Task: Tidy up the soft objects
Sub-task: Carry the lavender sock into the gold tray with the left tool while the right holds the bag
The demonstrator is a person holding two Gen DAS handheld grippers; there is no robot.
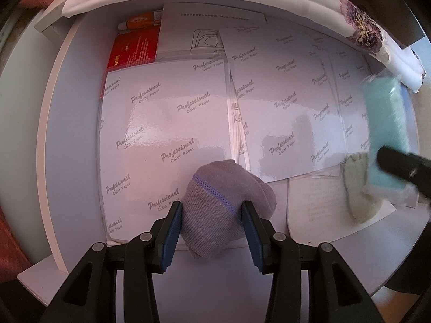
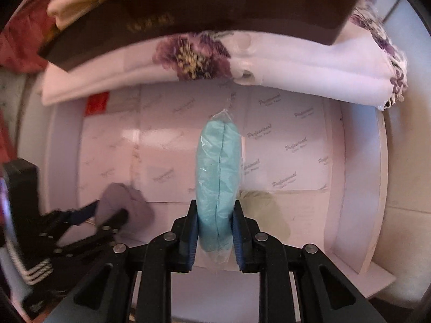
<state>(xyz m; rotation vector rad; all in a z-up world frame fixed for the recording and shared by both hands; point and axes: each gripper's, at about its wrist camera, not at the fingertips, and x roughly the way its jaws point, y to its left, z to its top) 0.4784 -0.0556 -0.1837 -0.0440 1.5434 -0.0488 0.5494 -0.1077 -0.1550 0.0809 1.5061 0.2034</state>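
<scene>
A rolled grey-purple sock (image 1: 223,207) with a blue stripe sits between the pads of my left gripper (image 1: 212,228), which is shut on it above the glossy sheets. In the right wrist view the same sock (image 2: 121,204) and the left gripper (image 2: 107,215) show at the lower left. My right gripper (image 2: 215,231) is shut on a teal cloth in a clear plastic wrap (image 2: 219,177), held on edge over the shelf. The teal cloth (image 1: 386,123) appears blurred at the right of the left wrist view. A pale cream cloth (image 2: 262,204) lies under it on the sheets.
Glossy "Professional Color Paper" sheets (image 1: 167,123) cover a white shelf (image 1: 70,123) with raised side walls. A red packet (image 1: 132,48) and an orange tube (image 1: 140,23) lie at the back left. Folded white floral fabric (image 2: 242,64) and a dark box (image 2: 188,8) sit at the back.
</scene>
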